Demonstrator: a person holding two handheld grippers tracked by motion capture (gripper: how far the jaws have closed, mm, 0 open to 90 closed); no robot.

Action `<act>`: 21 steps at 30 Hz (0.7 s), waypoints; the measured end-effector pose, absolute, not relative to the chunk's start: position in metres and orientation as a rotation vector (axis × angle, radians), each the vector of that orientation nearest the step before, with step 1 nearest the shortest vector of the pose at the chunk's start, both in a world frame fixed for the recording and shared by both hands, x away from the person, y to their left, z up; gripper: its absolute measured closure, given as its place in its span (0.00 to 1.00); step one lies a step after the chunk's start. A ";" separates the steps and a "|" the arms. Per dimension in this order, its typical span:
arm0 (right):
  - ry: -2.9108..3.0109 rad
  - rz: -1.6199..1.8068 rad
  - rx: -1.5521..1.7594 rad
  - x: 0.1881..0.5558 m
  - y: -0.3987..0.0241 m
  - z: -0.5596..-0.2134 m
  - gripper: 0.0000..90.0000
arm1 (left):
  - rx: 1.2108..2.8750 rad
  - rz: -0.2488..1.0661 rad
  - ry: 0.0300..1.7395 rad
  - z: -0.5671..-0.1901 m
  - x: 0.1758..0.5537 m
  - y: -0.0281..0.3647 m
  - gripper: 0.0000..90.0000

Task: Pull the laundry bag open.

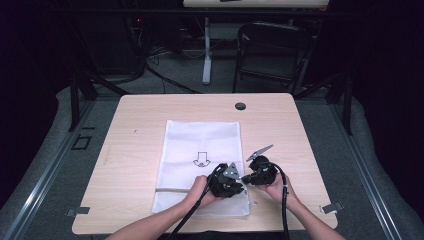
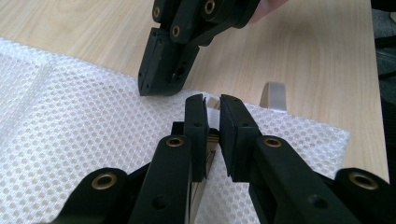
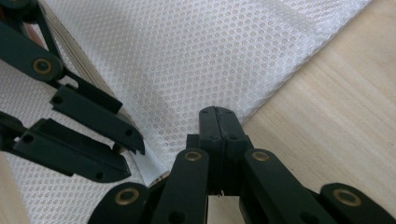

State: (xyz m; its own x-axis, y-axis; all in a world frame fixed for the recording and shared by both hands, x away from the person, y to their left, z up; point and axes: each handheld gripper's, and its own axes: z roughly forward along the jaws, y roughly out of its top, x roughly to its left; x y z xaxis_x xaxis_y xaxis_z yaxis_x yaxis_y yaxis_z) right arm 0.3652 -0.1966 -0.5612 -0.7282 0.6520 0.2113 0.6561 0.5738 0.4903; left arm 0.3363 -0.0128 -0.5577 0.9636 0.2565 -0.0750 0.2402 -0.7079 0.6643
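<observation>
the left claw (image 2: pixel 212 103), rising from the bottom centre of its own view, has its jaws drawn in to a narrow slit over the near edge of a white mesh bag (image 2: pixel 84 135); something small and pale sits in that slit, but whether the pads pinch it cannot be told. just above it in that frame the right claw (image 2: pixel 163 77) comes down from the top, its tip at the bag's edge. in the right gripper view the right claw (image 3: pixel 218 116) stands at lower centre with its jaws pressed flat together right at the bag's (image 3: pixel 187 56) border, and whether any mesh is caught between them cannot be told; the left claw (image 3: pixel 123 156) lies at the lower left of that frame. from the high view both claws, left (image 1: pixel 226 181) and right (image 1: pixel 261 172), meet at lower centre, just beside each other at the bag's lower right part, held in the person's two hands. the bag (image 1: pixel 200 140) lies flat in the middle of the frame, a small arrow mark printed on it, on a pale wooden worktop (image 1: pixel 135 150). a black folding chair (image 1: pixel 272 50) stands beyond the worktop at upper centre.
</observation>
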 end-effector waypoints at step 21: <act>-2.785 -0.883 -1.159 0.364 -0.197 -0.561 1.00 | 2.460 -0.020 0.369 -0.566 0.339 0.002 0.73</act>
State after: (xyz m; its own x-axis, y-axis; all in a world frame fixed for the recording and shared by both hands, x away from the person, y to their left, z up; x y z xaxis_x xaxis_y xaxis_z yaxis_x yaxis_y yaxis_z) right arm 0.3637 -0.1972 -0.5611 -0.7282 0.6538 0.2056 0.6529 0.5705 0.4983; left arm 0.3391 0.0023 -0.5657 0.9603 0.2585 -0.1046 0.2683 -0.7542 0.5993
